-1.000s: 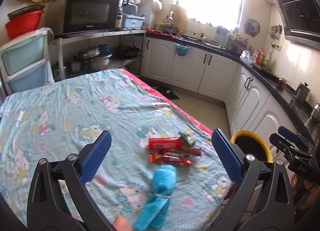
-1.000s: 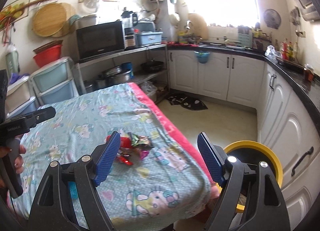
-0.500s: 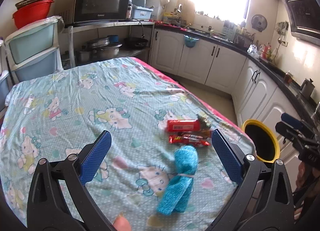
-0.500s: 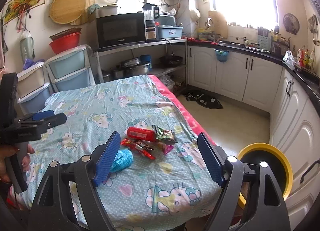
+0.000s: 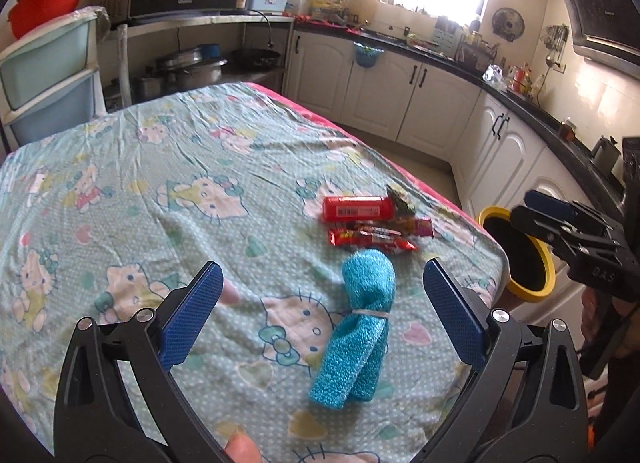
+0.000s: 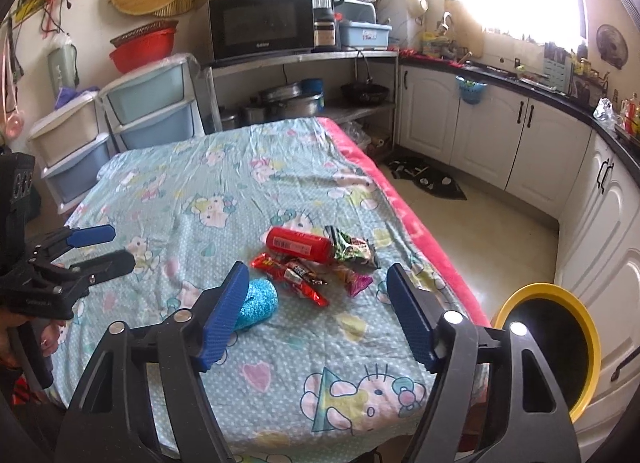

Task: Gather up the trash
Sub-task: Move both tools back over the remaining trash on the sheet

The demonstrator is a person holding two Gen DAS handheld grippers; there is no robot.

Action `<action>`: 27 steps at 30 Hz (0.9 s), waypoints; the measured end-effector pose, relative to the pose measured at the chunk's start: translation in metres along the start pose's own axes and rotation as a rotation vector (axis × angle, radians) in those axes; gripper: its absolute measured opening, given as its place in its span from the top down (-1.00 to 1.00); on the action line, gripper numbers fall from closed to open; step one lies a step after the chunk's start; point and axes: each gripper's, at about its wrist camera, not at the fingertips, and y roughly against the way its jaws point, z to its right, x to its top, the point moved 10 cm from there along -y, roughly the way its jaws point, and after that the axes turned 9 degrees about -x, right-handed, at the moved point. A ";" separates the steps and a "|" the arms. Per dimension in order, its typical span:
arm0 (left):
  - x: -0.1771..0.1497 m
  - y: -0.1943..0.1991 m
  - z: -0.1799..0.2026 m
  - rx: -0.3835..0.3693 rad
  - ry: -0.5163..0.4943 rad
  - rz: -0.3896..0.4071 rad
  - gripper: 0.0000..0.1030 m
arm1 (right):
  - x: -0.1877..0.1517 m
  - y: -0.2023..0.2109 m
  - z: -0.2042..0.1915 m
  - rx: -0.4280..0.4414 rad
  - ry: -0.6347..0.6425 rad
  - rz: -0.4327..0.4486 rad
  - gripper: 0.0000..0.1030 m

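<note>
Left wrist: your left tongs gape wide over the blue cloth roll; the wrappers lie beyond it on the desk.

Right wrist: your right tongs are closing, nothing between them, above the wrappers; yellow-rimmed bin beside the desk.

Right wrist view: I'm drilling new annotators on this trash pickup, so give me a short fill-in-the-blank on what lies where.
1. The red tube lies on the cartoon-print ____.
2. The bin beside the table has a ____ rim.
3. The rolled blue cloth is bound with a ____ band.
4. Nothing is between the pads of the right tongs, whose jaws are ____.

Missing words: tablecloth; yellow; white; closing
</note>
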 end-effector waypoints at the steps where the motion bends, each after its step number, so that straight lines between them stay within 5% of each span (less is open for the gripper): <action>1: -0.003 -0.003 0.001 -0.007 -0.002 -0.009 -0.79 | -0.001 -0.004 0.000 0.002 0.000 -0.008 -0.27; 14: -0.029 -0.039 0.014 -0.060 -0.016 -0.094 -0.76 | -0.022 -0.046 0.002 0.016 0.019 -0.105 0.18; 27: -0.055 -0.075 0.029 -0.120 -0.031 -0.201 -0.10 | -0.025 -0.102 -0.018 0.099 0.055 -0.203 0.40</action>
